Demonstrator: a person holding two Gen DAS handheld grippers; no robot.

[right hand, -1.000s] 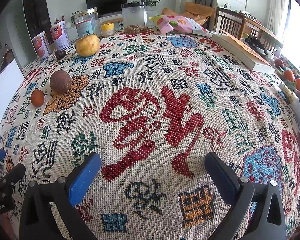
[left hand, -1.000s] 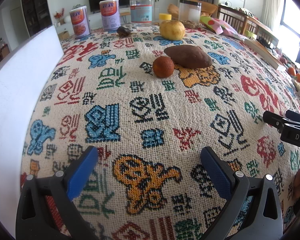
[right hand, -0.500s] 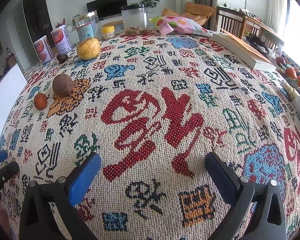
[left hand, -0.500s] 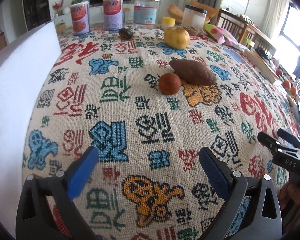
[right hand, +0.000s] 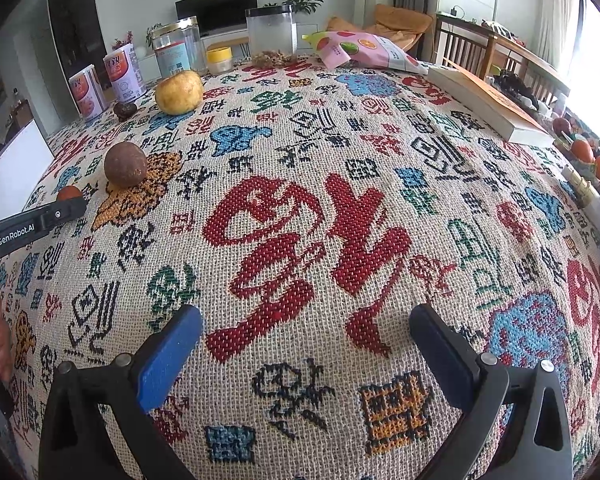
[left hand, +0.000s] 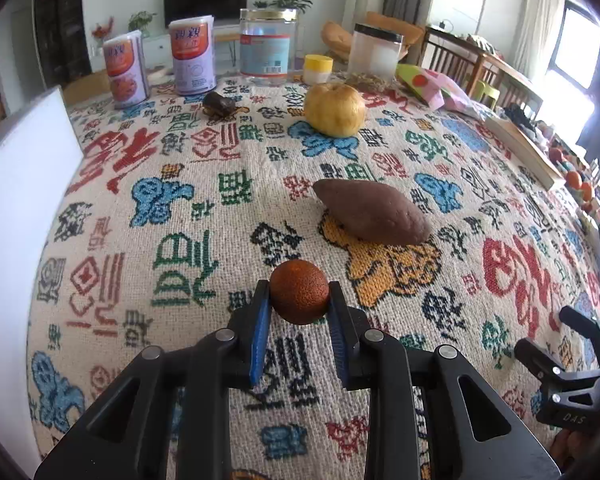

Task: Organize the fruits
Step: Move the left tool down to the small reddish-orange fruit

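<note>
**Orange pinched near the fingertips — slipping is the risk**

Your left gripper [left hand: 300, 300] is pinching the small orange [left hand: 299, 297] between its fingers, just in front of the sweet potato [left hand: 371, 211] on the table [left hand: 204, 184]. You are holding it only at the tips, so it could roll out as you lift. Being round, it is showing no long axis; the sweet potato beside it is lying crosswise. Your right gripper [right hand: 306, 344] is hanging with fingers spread, empty.

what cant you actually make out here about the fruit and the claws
- Small orange fruit: underside hidden by the left claw shut on it; right wrist view shows only a sliver behind that claw's arm.
- Brown sweet potato: far side hidden by itself.
- Dark small item: too small to identify.
- Right claw: open, empty.
</note>
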